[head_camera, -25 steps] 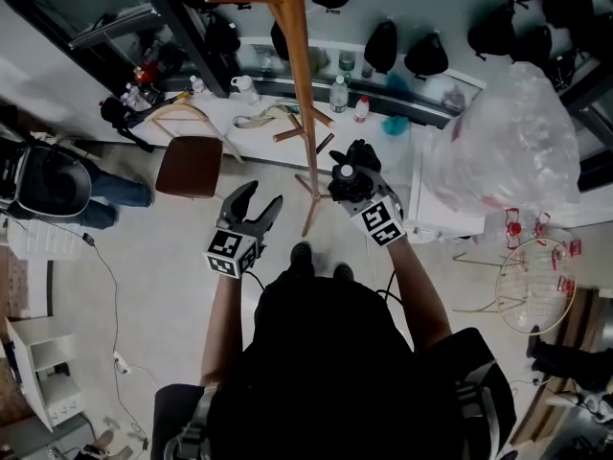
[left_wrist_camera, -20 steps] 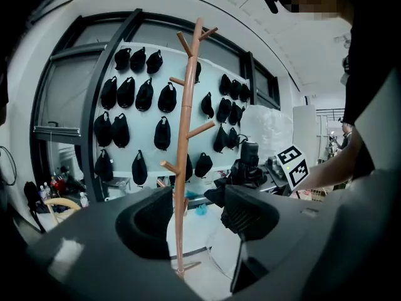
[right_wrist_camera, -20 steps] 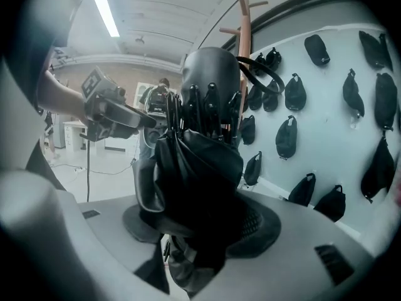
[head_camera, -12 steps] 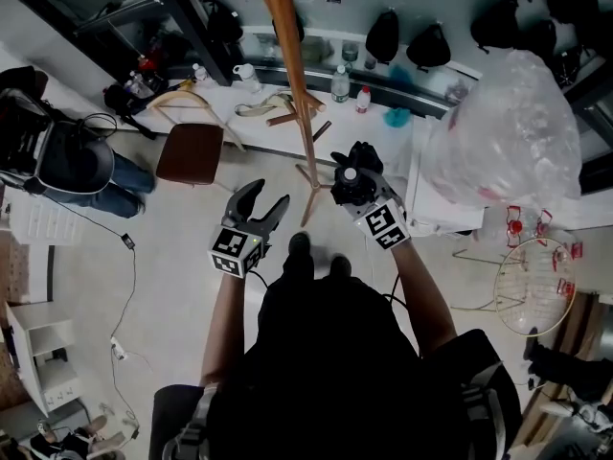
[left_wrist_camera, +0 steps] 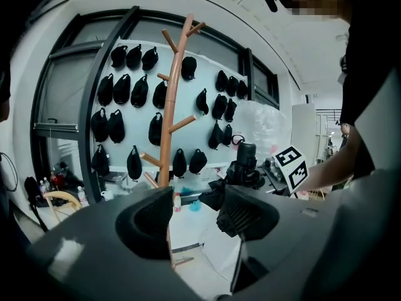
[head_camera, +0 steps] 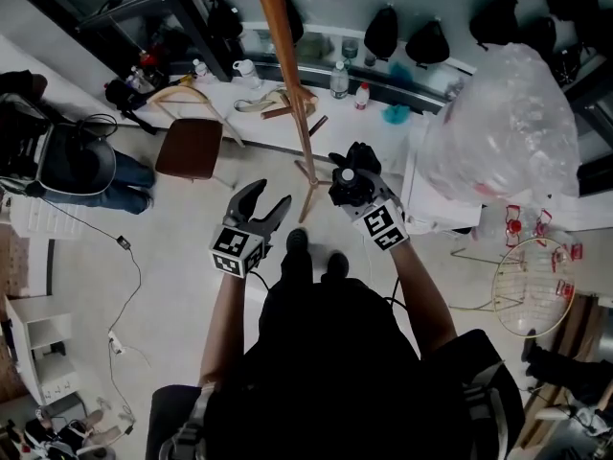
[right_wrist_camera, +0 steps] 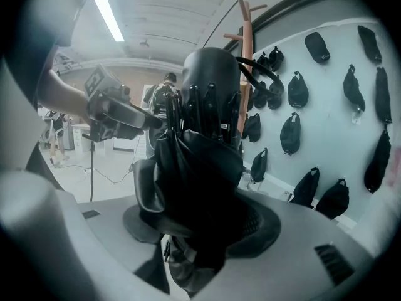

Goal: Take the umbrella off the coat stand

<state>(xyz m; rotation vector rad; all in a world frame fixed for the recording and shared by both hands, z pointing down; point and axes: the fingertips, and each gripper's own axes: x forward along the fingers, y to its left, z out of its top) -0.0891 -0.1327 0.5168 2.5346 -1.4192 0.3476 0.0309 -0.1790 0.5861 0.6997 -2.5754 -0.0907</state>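
Gripping umbrella (right_wrist_camera: 203,105): right gripper (right_wrist_camera: 200,212) | coat stand (head_camera: 290,94) just beside, apparently apart

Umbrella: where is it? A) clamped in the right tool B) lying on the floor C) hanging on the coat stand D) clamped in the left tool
A: the right tool is shut on the folded black umbrella, apart from the coat stand; the left tool is open.
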